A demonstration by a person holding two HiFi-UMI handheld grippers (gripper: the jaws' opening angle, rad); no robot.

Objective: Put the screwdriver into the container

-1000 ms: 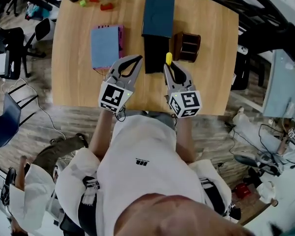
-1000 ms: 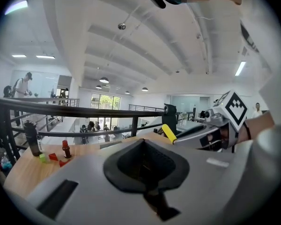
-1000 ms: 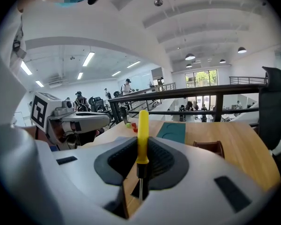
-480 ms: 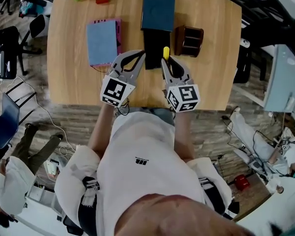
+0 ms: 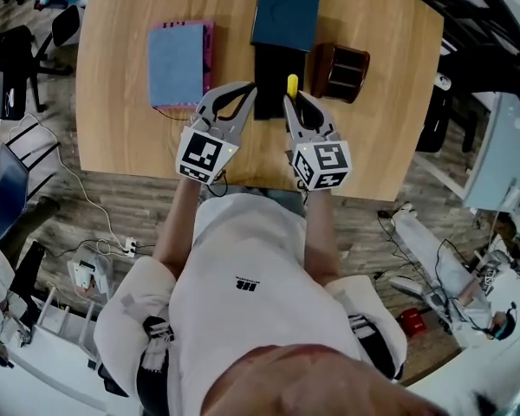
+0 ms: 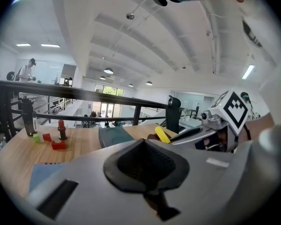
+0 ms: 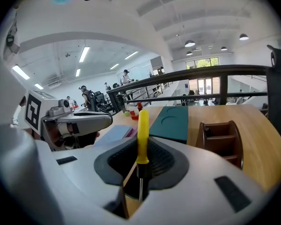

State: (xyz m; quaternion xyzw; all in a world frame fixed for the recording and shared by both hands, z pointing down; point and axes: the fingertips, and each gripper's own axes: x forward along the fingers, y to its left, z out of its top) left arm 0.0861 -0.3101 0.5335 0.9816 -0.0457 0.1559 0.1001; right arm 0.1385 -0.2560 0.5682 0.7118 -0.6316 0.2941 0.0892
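Screwdriver (image 7: 143, 134) is clamped upright between the pads of my right gripper (image 5: 298, 100), its yellow handle poking up past the jaw tips and its metal shaft running down between them. The brown container (image 7: 221, 142) stands ahead and to the right of that gripper, apart from it. My left gripper (image 5: 236, 99), alongside on the left, has its jaws together on nothing.
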